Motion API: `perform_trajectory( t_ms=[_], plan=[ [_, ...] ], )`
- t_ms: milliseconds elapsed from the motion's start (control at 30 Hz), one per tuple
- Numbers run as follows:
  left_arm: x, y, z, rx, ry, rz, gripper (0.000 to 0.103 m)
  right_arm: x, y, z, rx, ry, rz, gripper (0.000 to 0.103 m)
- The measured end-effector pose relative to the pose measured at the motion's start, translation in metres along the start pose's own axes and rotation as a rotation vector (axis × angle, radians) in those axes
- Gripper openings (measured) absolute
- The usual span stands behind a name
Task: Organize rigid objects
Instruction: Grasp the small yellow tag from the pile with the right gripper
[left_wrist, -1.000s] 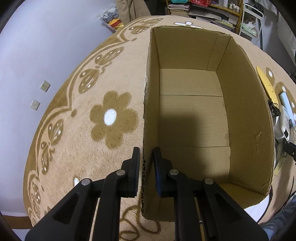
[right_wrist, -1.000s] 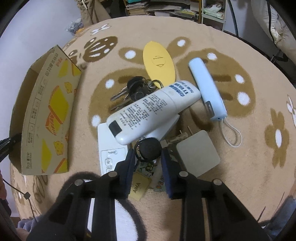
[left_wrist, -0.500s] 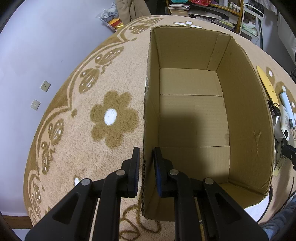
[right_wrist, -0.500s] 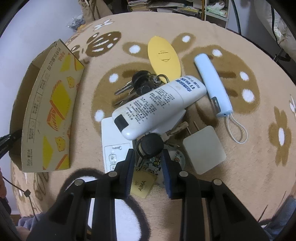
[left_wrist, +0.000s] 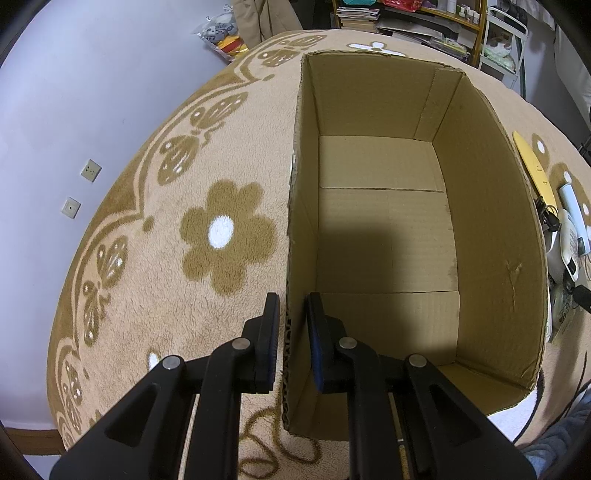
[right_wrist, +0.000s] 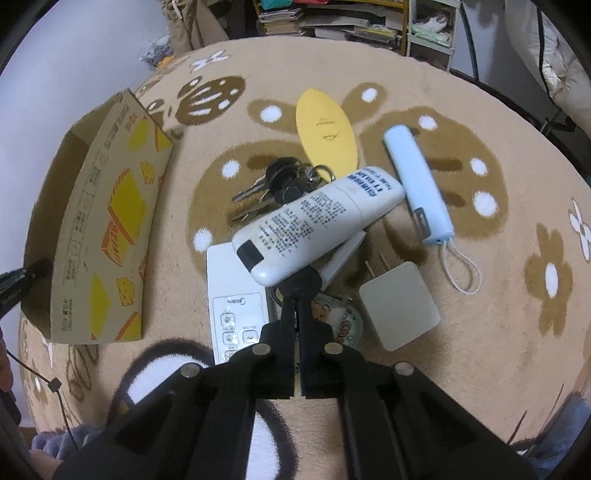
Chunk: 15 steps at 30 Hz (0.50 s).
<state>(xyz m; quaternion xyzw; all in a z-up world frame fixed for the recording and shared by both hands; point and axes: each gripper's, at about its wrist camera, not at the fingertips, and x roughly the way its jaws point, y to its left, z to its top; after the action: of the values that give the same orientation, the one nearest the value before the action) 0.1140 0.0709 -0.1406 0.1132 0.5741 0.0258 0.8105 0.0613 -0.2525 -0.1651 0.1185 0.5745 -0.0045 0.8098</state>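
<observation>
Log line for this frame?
left claw: astride cardboard box wall | right claw: shut on black key fob | box: empty
</observation>
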Motion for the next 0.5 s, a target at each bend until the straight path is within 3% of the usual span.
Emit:
perform_trajectory(
  t_ms=[500],
  plan=[
    [0.002, 0.003, 0.001, -0.004, 0.007, -0.012, 0.014, -0.043, -0.016, 0.017, 0.052, -0.156, 0.034, 0.003]
  ],
)
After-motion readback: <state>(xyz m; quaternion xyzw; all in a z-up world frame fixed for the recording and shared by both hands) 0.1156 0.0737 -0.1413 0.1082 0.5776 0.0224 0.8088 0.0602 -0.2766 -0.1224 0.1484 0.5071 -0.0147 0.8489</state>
